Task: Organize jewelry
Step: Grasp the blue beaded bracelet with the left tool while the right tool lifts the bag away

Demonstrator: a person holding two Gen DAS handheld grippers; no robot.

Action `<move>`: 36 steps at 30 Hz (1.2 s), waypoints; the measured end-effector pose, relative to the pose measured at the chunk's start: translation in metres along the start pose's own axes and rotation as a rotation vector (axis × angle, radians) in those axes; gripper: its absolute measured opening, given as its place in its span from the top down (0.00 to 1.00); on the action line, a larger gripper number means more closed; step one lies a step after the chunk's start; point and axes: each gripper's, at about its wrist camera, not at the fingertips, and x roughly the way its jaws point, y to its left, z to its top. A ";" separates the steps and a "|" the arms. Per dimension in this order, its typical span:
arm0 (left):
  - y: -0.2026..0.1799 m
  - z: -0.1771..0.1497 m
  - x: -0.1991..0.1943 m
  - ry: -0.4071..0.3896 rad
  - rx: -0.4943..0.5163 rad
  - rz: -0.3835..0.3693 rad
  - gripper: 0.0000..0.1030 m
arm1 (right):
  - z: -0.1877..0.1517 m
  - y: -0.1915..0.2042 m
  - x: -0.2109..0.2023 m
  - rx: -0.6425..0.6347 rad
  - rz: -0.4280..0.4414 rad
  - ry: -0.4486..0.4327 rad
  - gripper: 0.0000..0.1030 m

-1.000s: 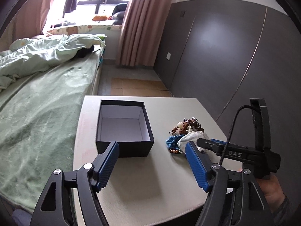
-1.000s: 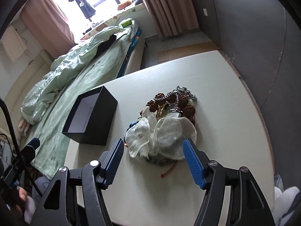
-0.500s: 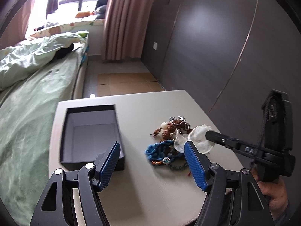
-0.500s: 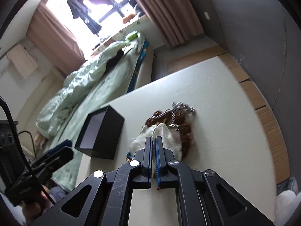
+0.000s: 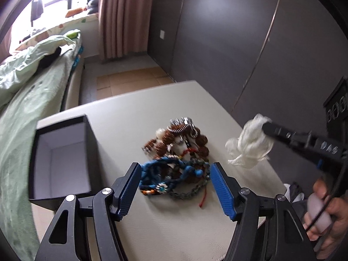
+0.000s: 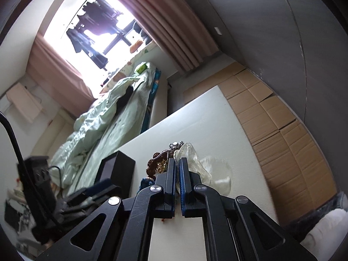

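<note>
A tangle of jewelry (image 5: pixel 178 143), brown beads, silver pieces and chains, lies on the white table (image 5: pixel 152 104). Its blue cord bracelet (image 5: pixel 165 169) sits between the fingertips of my left gripper (image 5: pixel 174 169). Those jaws are closing, and the pads stand clear of the cord. My right gripper (image 5: pixel 266 126) is shut on a white gauzy pouch (image 5: pixel 250 143) and holds it up, to the right of the pile. In the right wrist view the right gripper (image 6: pixel 177 161) pinches the pouch (image 6: pixel 195 163) above the beads (image 6: pixel 158 161). An open black box (image 5: pixel 61 156) with nothing inside stands left of the pile.
A bed with green bedding (image 5: pixel 26 100) runs along the table's left side. Dark grey wardrobe doors (image 5: pixel 239 43) stand close on the right. Cardboard sheets (image 6: pixel 271 119) cover the floor beyond the table. A person's hand (image 5: pixel 326 213) grips the right handle.
My right gripper shut on the white pouch and lifted it off the pile, to the right. My left gripper moved from in front of the box to the jewelry pile.
</note>
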 end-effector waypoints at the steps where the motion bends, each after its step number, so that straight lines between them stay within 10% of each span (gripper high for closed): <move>1: -0.003 -0.001 0.006 0.010 0.005 -0.003 0.35 | 0.000 -0.001 0.000 0.004 0.001 -0.003 0.95; 11: -0.010 -0.006 0.043 0.078 0.014 -0.003 0.42 | -0.001 -0.004 -0.005 0.006 -0.006 -0.008 0.95; 17: -0.008 -0.002 0.040 0.064 -0.006 -0.004 0.89 | 0.001 -0.003 -0.004 -0.003 -0.042 -0.022 0.95; 36: 0.040 0.012 -0.081 -0.156 -0.064 0.067 0.90 | -0.013 0.083 0.020 -0.283 -0.032 -0.038 0.95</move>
